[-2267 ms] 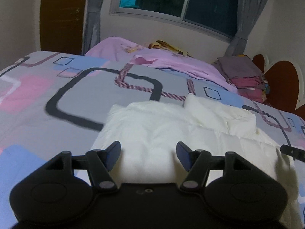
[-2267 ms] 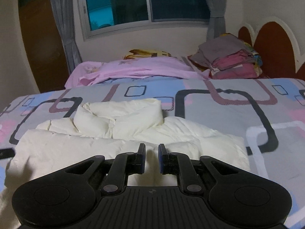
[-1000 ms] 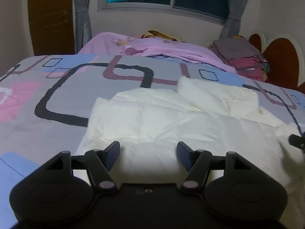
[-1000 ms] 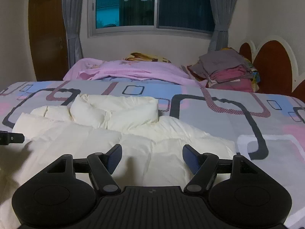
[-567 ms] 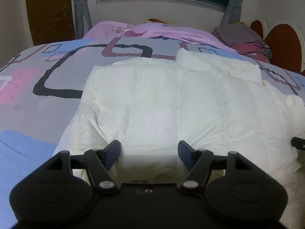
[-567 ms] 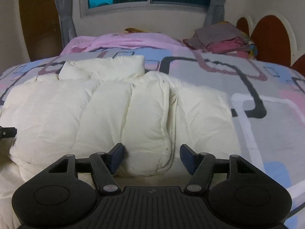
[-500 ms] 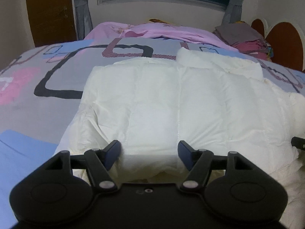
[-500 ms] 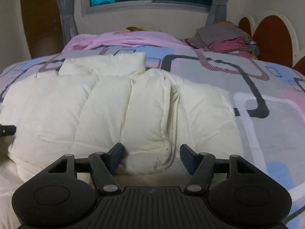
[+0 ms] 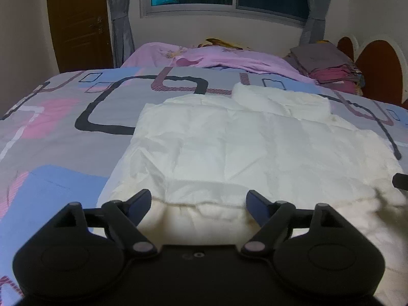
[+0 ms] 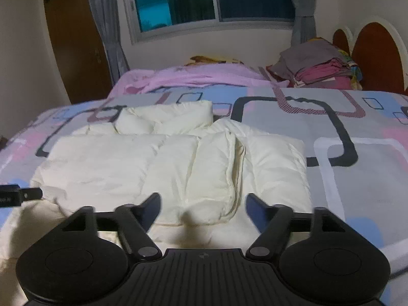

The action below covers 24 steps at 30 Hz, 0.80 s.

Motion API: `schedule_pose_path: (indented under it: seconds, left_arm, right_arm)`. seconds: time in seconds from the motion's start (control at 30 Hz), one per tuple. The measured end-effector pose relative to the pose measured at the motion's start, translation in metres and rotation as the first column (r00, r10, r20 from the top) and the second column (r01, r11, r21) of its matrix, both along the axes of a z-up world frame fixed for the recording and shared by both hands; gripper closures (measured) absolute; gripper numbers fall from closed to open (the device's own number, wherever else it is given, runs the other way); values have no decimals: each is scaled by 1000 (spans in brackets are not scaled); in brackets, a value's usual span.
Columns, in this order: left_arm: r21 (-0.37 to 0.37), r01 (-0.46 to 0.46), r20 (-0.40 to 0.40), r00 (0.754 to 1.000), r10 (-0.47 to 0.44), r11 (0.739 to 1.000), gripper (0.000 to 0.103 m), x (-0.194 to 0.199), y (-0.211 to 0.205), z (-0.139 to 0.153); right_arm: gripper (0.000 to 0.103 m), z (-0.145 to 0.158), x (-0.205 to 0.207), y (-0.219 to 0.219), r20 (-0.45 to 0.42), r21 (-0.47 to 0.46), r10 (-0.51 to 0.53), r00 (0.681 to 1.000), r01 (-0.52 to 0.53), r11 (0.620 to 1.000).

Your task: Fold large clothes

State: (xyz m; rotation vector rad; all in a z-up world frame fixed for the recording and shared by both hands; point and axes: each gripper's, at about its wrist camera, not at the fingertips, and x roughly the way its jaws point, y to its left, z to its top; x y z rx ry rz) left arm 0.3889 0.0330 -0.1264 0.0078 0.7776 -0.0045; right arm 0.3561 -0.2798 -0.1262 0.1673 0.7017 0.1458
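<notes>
Both the left gripper (image 9: pixel 199 199) and right gripper (image 10: pixel 203 201) now hang spread and empty, backed off; the cream jacket (image 10: pixel 178 163), mid-frame on the bed (image 10: pixel 357 178), lies freshly folded over.

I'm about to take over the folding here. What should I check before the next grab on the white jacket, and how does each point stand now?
1. Left gripper open: ok, jaws wide apart.
2. Right gripper open: ok, jaws wide apart.
3. Nothing caught in either gripper: ok.
4. Jacket flat on the bedspread: ok, puffy, with a folded panel on top.
5. Near hem within reach of both grippers: ok, it lies just ahead of the fingertips.
6. Sleeves tucked in: cannot tell.
</notes>
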Motion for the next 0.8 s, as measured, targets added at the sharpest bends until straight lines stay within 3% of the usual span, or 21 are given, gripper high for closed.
schedule_pose_path:
  seconds: [0.17,0.23,0.3,0.57,0.8]
  left_arm:
    - [-25,15,3,1000,-15,1000,15,-34,15,13]
    - [-39,19,-2,1000,-20,999,14,-50,28,14]
    - [-48,9,-5,1000,-10,999,14,-67,43,14]
    - [-95,-77,-53,996,73,992,13,-138,110,-3]
    - [-151,-140,-97,987,126,979,11,-180,145,-19]
  right_arm:
    - [23,11,-43,1,1,-1,-5,1000,5,1000]
    - [12,12,-64,3,-9,-17,-9,1000,9,1000]
    - [8,11,-90,5,-14,-43,-18,1000,18,999]
    - [8,-5,-176,3,-91,-84,-88,992,80,993]
    - [8,-16,-221,-2,-126,-115,-152,980,138,984]
